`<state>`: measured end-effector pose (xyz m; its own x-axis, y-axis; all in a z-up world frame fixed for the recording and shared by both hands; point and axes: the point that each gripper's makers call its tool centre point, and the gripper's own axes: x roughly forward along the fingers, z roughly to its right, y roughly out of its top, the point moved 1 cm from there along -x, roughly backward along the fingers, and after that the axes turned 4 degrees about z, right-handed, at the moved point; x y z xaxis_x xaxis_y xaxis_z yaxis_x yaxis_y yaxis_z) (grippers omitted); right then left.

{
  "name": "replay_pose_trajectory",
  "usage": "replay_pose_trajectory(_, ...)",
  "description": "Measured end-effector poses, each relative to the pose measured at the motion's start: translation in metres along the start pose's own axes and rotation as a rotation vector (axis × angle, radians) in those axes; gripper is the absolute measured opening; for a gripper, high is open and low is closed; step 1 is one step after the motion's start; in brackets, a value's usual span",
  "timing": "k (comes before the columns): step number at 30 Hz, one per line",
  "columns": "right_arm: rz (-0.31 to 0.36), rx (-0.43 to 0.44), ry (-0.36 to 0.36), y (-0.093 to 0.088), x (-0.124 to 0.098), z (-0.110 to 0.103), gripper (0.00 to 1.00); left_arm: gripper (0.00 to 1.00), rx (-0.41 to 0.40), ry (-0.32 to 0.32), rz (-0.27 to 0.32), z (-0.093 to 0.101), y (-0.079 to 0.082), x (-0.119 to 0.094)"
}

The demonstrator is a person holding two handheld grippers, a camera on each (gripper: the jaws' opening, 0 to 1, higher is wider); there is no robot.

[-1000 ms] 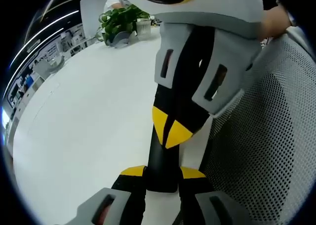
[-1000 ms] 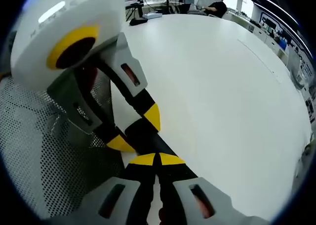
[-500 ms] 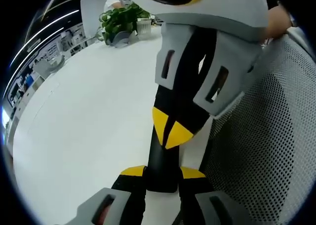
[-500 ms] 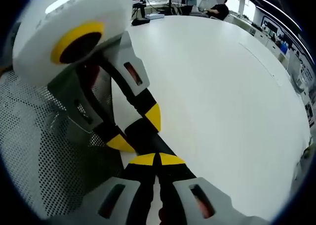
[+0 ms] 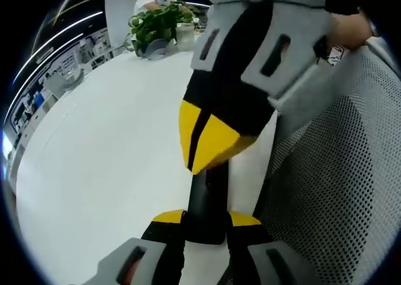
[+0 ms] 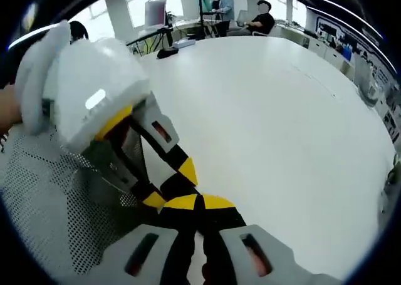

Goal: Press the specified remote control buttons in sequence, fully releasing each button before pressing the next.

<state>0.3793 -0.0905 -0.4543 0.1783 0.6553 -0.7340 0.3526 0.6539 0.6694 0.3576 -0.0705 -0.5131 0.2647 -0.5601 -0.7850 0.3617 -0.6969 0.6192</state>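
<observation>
My left gripper [image 5: 203, 217] is clamped on the slim black remote [image 5: 207, 200] over the white table [image 5: 106, 147]. My right gripper [image 6: 199, 202], jaws together, hovers at it — I'd come down square on one button, then lift fully clear.

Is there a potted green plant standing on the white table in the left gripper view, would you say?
Yes, a leafy green plant stands at the far end of the white table, beyond the right claw.
</observation>
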Motion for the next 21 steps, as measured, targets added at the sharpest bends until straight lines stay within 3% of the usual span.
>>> replay_pose_trajectory(8, 0.190, 0.078, -0.029, 0.036, -0.044, 0.006, 0.00, 0.25, -0.011, 0.005, 0.001, 0.000, 0.000, 0.001)
replay_pose_trajectory(14, 0.437, 0.201, -0.019, 0.066, -0.096, -0.002, 0.00, 0.25, -0.011, 0.007, -0.003, -0.001, 0.000, 0.001)
replay_pose_trajectory(21, 0.556, 0.242, -0.023, 0.087, -0.149, -0.028, 0.00, 0.25, -0.003, 0.009, -0.010, 0.000, 0.000, 0.000)
